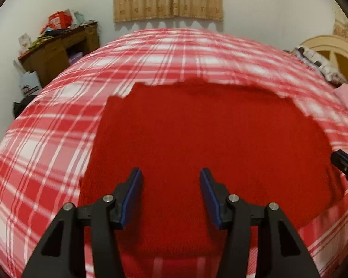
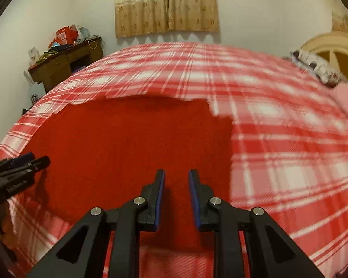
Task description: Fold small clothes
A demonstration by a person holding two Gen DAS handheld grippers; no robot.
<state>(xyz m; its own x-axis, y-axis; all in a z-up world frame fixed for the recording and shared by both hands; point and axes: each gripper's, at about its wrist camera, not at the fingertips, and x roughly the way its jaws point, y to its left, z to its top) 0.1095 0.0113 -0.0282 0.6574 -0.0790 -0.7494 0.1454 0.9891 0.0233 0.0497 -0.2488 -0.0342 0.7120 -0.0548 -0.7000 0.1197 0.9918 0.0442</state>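
1. I judge I am between folds: the red garment (image 1: 197, 143) lies spread flat on the checked bedcover (image 1: 46, 162), and neither tool has hold of it.
2. My left gripper (image 1: 171, 195) has its jaws wide apart with nothing between them. It sits over the near part of the cloth, toward the garment's left half.
3. My right gripper (image 2: 176, 197) is parted more narrowly and is also empty. Red cloth shows through the gap, and the garment's right edge runs just beside its right finger (image 2: 194, 199).
4. In the right wrist view the garment (image 2: 127, 143) spreads away from me toward the curtain (image 2: 167, 4), its far edge uneven and stepped at the right corner.
5. Whether either set of fingertips touches the fabric I cannot tell; both views are blurred.
6. The next move, as I see it, calls for lowering both tools to the near hem, pinching the near corners and carrying them toward the far edge.
7. The cloth looks thick and fuzzy, so I would expect to need a deep bite to catch the top layer without the bedcover.
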